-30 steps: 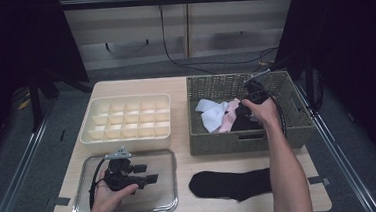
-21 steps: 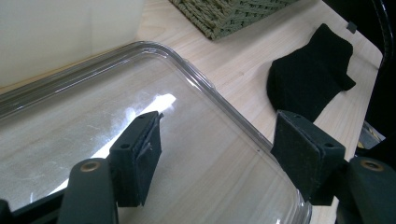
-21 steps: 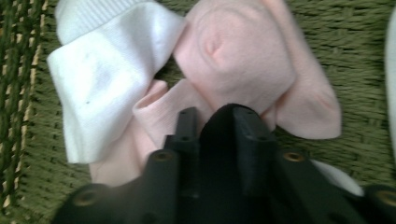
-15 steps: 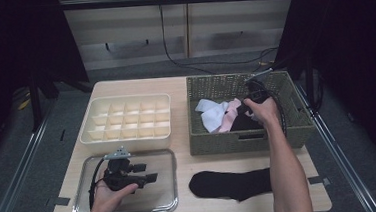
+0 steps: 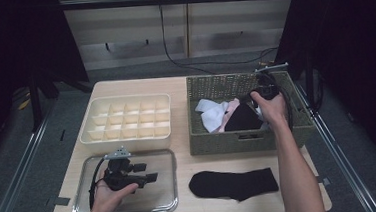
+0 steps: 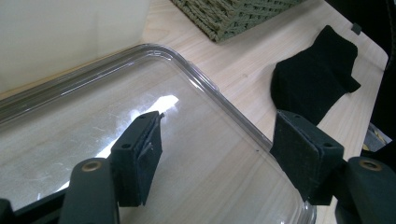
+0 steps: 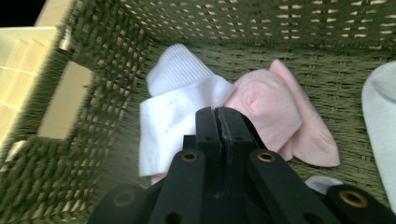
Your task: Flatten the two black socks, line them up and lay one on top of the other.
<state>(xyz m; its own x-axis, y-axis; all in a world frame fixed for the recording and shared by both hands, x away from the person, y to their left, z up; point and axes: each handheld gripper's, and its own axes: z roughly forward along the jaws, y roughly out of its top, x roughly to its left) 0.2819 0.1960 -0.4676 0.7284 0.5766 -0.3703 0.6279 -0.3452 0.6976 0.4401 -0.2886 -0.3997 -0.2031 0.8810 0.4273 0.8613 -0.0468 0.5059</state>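
Observation:
My right gripper (image 5: 249, 97) is inside the woven basket (image 5: 228, 143), jaws pressed together (image 7: 218, 122). In the high view a black sock (image 5: 242, 118) rises in a tent shape from the basket up to those jaws. A white sock (image 7: 173, 107) and a pink sock (image 7: 275, 112) lie on the basket floor beneath. My left gripper (image 5: 148, 172) hovers open over the clear tray (image 5: 167, 202), with nothing between its pads (image 6: 219, 140). A second black sock (image 5: 234, 184) lies flat on the table in front of the basket.
A cream divided organizer (image 5: 126, 118) stands behind the clear tray (image 6: 196, 70). Another white item (image 7: 380, 121) lies at the basket's right side. The flat black sock (image 6: 313, 79) is just right of the tray. Bare wood runs between tray and basket.
My right hand has risen slightly and shifted right inside the basket, drawing the black sock up with it. The left gripper has stayed still over the tray.

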